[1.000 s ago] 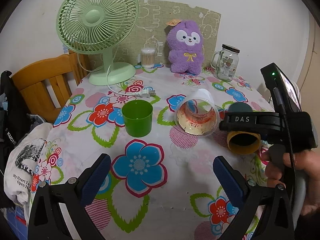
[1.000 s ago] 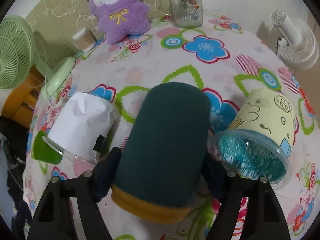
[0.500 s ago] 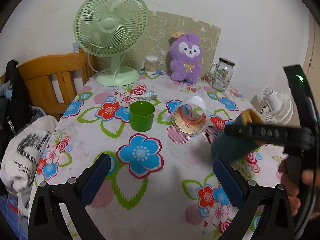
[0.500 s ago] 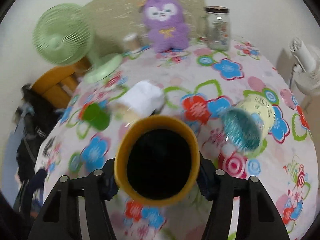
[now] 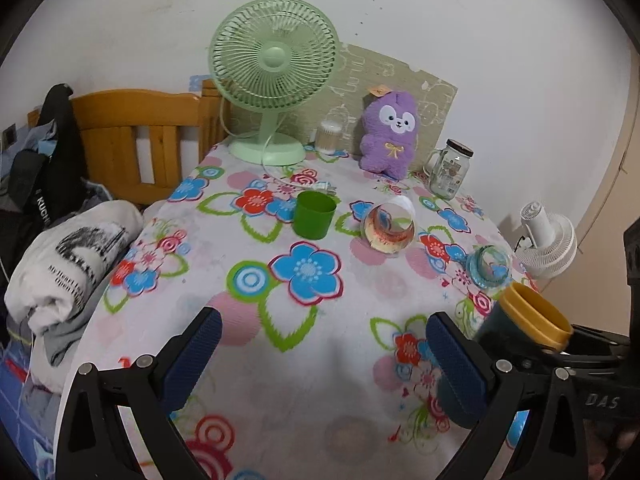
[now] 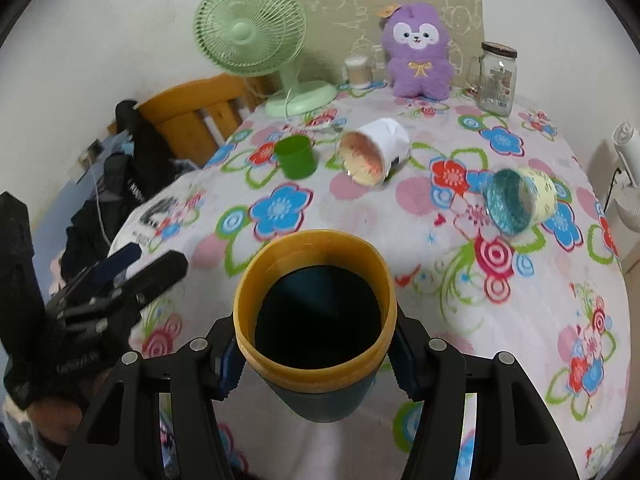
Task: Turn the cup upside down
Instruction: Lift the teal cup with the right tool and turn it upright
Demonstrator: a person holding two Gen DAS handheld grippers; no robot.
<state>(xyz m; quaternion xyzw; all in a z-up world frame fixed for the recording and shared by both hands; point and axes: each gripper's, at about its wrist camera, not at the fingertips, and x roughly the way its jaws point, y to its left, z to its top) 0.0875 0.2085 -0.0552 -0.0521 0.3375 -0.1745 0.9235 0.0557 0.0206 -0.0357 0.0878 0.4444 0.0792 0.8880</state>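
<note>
Your right gripper (image 6: 316, 364) is pinching the dark teal cup (image 6: 320, 320) with the yellow rim, its blue pads pressed on either side of the body; the cup is lifted clear above the near edge of the desk (image 6: 560, 280), mouth up and tipped towards the camera, its inside dark; your left gripper (image 5: 320, 360) hangs over the near edge with its jaws spread wide and nothing between them, and from that view the cup (image 5: 524, 320) sits just right of its right finger; further in, past the middle of the flowered cloth, a green cup (image 6: 296, 156) stands upright, a white paper cup (image 6: 376, 152) lies on its side just right of it, and a pale cup with a teal inside (image 6: 520, 200) lies on its side towards the right edge; along the far edge stand a green fan (image 5: 276, 76), a purple plush toy (image 5: 388, 136) and a glass jar (image 5: 448, 168) at the far right corner
</note>
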